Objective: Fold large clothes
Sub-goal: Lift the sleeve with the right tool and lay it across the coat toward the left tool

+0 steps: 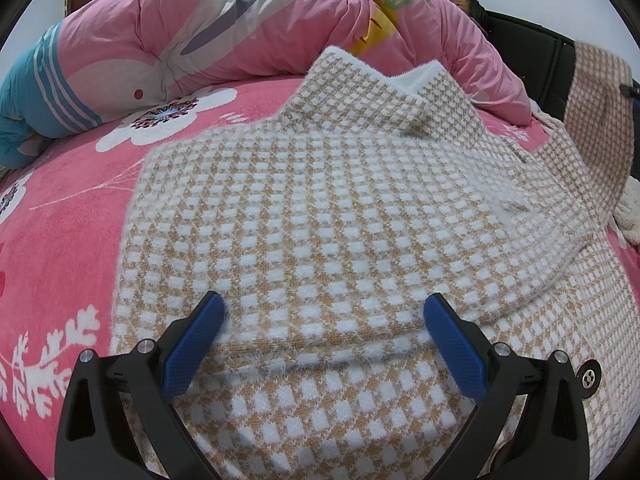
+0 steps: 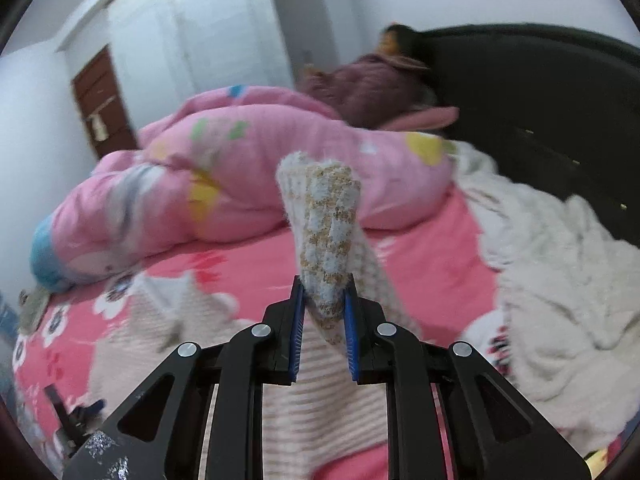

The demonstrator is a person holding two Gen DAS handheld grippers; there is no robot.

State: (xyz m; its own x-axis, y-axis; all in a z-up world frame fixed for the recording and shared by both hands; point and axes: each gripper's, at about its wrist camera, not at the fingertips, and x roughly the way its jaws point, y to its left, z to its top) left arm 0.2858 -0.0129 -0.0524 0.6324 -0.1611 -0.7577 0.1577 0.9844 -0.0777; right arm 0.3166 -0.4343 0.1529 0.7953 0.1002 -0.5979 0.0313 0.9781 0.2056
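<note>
Your left tongs (image 1: 324, 316) stand wide over the checked sweater (image 1: 312, 216), their blue pads (image 1: 192, 344) well apart, with nothing pinched between them. A folded edge of the knit lies between the two pads, but neither one presses on it. The sweater, fuzzy, in tan and white squares, lies spread on the bed over the pink floral bedspread (image 1: 60, 248). One layer is already turned over another, so a straight fold line runs across just in front of the left tongs. Its pointed collar end lies towards the rolled pink quilt (image 1: 208, 36) at the far side of the bed.

Your right tongs (image 2: 324, 300) are narrow and clamped on a bunched part of the same sweater (image 2: 326, 236). The fuzzy cloth stands up from between the blue pads (image 2: 297, 332) in a rounded tuft and trails off below them towards the bed. The right wrist view is blurred, so which part of the garment you hold cannot be told. In the left wrist view, at the right edge, a piece of the checked knit hangs lifted off the bed.

In the right wrist view a cream knitted blanket (image 2: 560, 264) lies heaped on the bed to the right, beside a dark headboard (image 2: 532, 92). A person (image 2: 372, 84) in a dark purple top lies beyond the quilt, near that headboard.
</note>
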